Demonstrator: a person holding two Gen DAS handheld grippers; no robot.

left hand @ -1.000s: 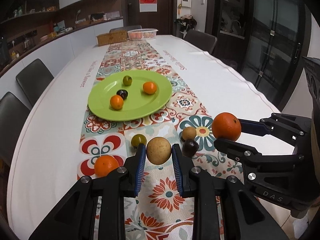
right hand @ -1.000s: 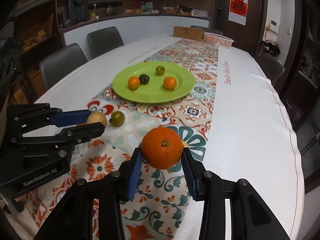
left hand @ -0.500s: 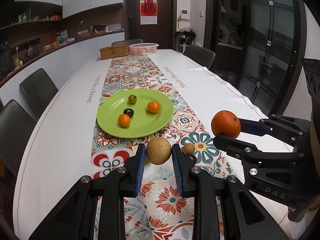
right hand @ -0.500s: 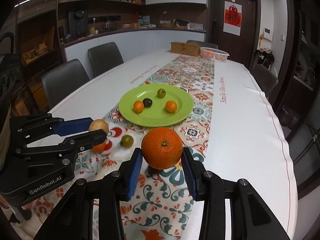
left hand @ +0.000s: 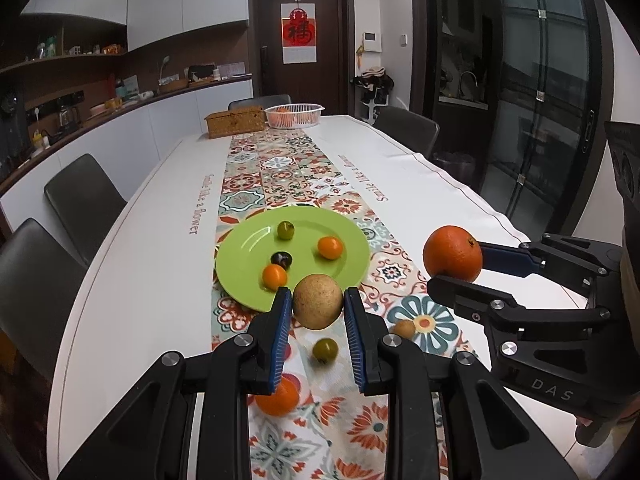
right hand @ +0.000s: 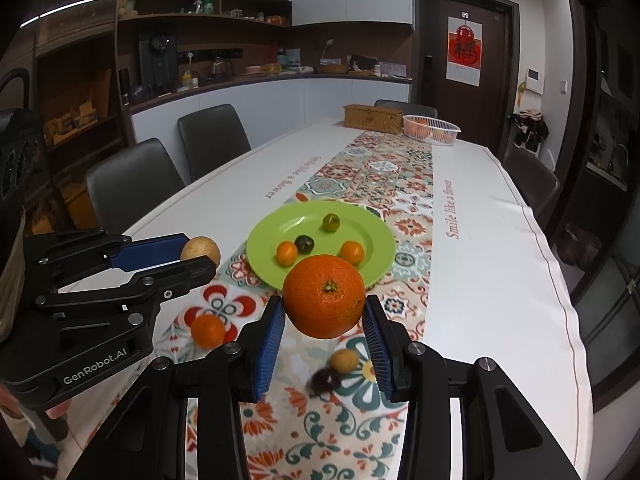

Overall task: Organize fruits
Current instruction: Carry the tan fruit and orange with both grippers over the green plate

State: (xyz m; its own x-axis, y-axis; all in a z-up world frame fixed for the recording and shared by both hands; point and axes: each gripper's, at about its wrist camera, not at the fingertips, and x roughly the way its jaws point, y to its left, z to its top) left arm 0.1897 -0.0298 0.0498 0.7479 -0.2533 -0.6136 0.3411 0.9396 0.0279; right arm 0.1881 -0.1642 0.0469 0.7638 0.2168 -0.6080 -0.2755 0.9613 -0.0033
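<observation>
Both grippers loaded, lifted above the patterned runner [left hand: 280, 172], short of the green plate [left hand: 240, 268]. Left gripper [left hand: 316, 320] pinching a tan round fruit [left hand: 317, 306], maybe a pear or similar, exact kind unclear. Right gripper [right hand: 325, 322] pinching a large orange [right hand: 324, 296]. Blue pads pressed on both sides of each fruit, no gap visible.

Step in hand, judged: carry both to the plate. To do well: hold squeeze steady, round fruit likely to roll out if loosened mid-air. Bring over a bare patch of plate, clear of fruit already there. Lower until nearly touching before releasing, else roll-off likely. Stagger the two drops or aim at opposite sides of plate to avoid grippers colliding.

Counts:
- On plate: four — two small oranges [left hand: 274, 275] [left hand: 330, 247], one green fruit [left hand: 285, 230], one dark fruit [left hand: 281, 259].
- On runner nearer than plate: four — one small orange [right hand: 207, 330], one green fruit [left hand: 325, 350], one small tan fruit [right hand: 344, 360], one dark fruit [right hand: 325, 380].
- Held: two.
- Plates: one. Grippers: two.
- Far beyond plate: one white basket [left hand: 294, 115], contents uncountable; one wicker box [left hand: 235, 121].
</observation>
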